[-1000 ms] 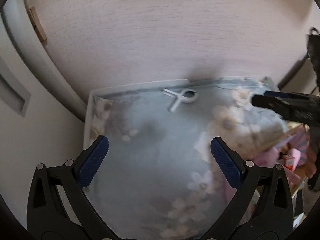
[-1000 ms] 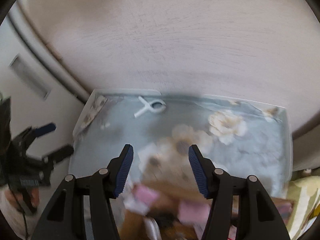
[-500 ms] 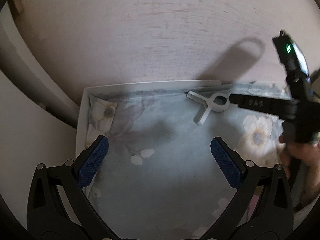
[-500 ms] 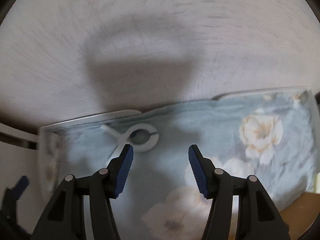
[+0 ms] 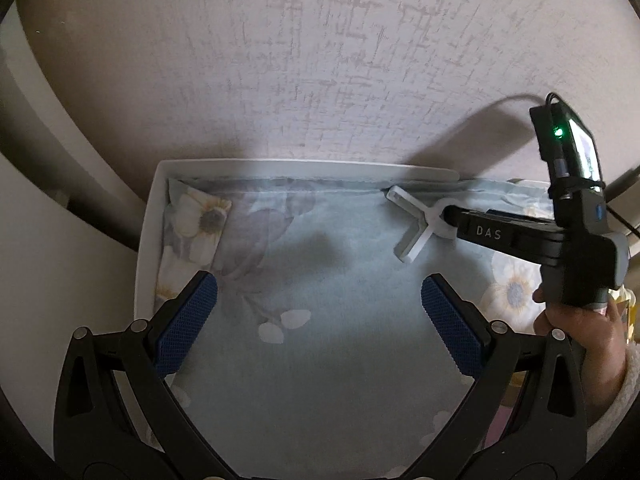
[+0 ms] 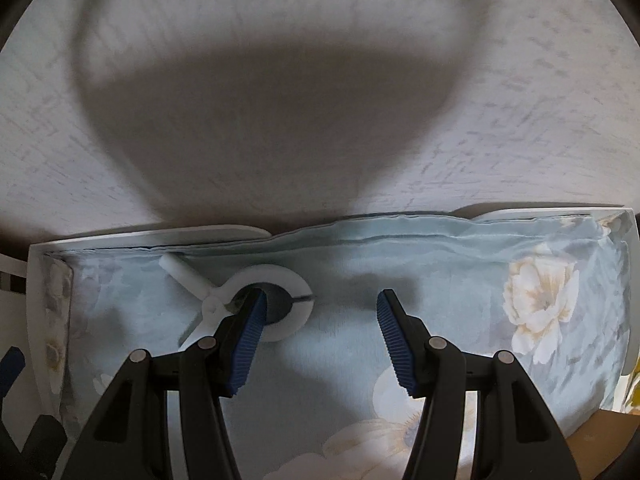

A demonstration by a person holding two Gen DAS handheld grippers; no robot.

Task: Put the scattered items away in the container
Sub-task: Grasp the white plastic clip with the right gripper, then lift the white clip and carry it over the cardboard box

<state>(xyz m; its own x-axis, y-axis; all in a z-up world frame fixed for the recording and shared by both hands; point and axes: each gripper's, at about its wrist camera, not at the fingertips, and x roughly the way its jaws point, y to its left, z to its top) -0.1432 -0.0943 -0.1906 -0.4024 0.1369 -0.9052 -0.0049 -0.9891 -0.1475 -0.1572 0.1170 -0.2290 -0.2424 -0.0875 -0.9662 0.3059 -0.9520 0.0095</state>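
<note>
right gripper [image 6: 320, 336] spread, its left fingertip inside the white clip [image 6: 256, 300]'s ring; only the left view shows the left gripper [image 5: 318, 320] gaping short of it.

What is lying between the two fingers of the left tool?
Only bare floral cloth lies between the fingers of the left tool, as the left wrist view shows. The white clip sits farther ahead, at the right tool.

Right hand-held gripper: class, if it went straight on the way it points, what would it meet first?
Probably the white clip: the right hand-held gripper already has one finger at the ring. Beyond lie the floral cloth and wall; depth is unclear.
</note>
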